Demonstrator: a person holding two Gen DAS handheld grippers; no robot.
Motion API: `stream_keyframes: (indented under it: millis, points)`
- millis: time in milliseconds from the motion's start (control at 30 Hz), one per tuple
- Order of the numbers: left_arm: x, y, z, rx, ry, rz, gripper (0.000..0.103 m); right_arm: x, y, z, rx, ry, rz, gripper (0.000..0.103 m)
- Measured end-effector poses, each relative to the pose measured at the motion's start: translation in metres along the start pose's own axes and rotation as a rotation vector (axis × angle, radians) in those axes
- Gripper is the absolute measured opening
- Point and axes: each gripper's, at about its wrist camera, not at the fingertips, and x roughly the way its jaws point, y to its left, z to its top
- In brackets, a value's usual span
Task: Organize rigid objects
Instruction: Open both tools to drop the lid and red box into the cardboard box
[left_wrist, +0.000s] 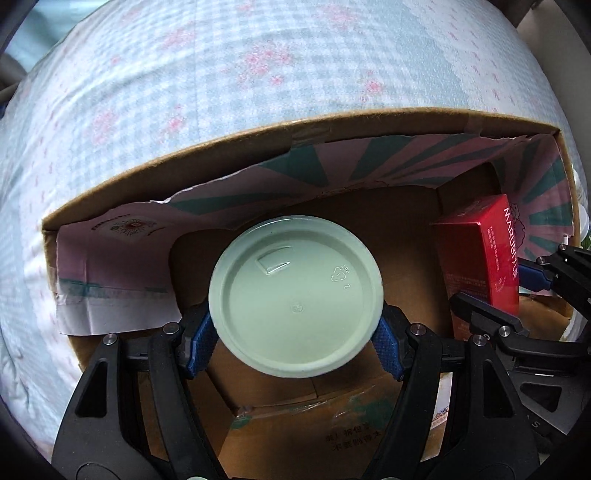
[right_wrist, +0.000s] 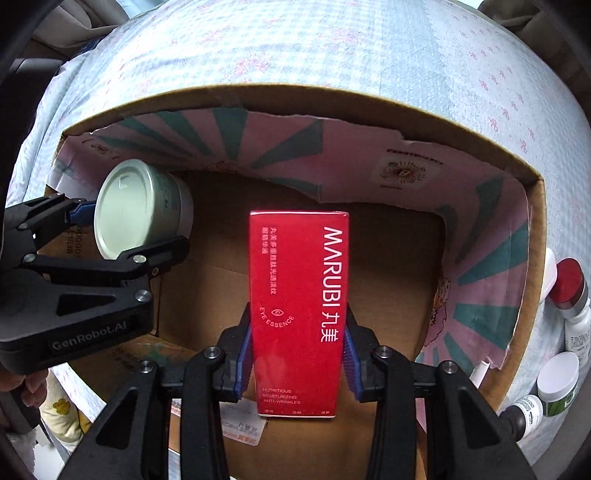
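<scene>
Gripping jar (left_wrist: 295, 297), red carton (right_wrist: 298, 314)

Jar (left_wrist: 295, 295) body hidden behind own base.

Pale-green jar (left_wrist: 295, 299) and red MARUBI carton (right_wrist: 298, 314) held over cardboard box (right_wrist: 369, 110).

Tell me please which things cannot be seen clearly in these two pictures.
- Pale green jar, left wrist view: its body is hidden behind its own base.
- Cardboard box floor, both views: partly covered by the jar and the red carton.
- Bottles and jars outside the box, right wrist view: cut off by the box wall and the lens edge, labels too small.
</scene>
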Motion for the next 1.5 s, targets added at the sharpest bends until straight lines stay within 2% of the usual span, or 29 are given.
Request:
stream_keyframes:
  millis: [67,100,133,167,200,467,767,933,1233,1500]
  points:
    - [-0.004,0.001,0.001,0.011,-0.006,0.026,0.069,0.001,0.005,-0.002,-0.055,-0.008,-0.010,0.039]
    - [-0.009,-0.001,0.001,0.017,-0.024,0.046,0.086,0.001,0.009,-0.005,-0.082,-0.005,-0.025,0.046]
    - [-0.015,-0.001,0.001,0.023,-0.044,0.062,0.102,-0.001,0.012,-0.008,-0.105,-0.010,-0.028,0.074]
    - [-0.022,0.000,0.001,0.026,-0.070,0.059,0.103,-0.003,0.014,-0.012,-0.120,-0.012,-0.013,0.095]
    - [-0.027,0.000,0.001,0.027,-0.078,0.053,0.103,-0.006,0.015,-0.015,-0.128,-0.019,0.003,0.103]
    - [-0.048,-0.007,-0.003,0.015,-0.086,0.018,0.103,-0.023,0.019,-0.022,-0.115,-0.045,0.011,0.103]
    - [-0.076,0.010,-0.006,-0.009,-0.113,0.005,0.103,-0.051,0.027,-0.036,-0.105,-0.065,-0.006,0.103]
    - [-0.109,0.017,-0.018,-0.028,-0.126,0.005,0.103,-0.093,0.034,-0.048,-0.117,-0.099,-0.022,0.103]
    - [-0.202,0.024,-0.058,-0.043,-0.250,-0.017,0.103,-0.186,0.067,-0.071,-0.101,-0.199,-0.073,0.103]
    - [-0.250,0.006,-0.099,-0.043,-0.300,-0.043,0.103,-0.238,0.057,-0.108,0.003,-0.272,-0.098,0.103]
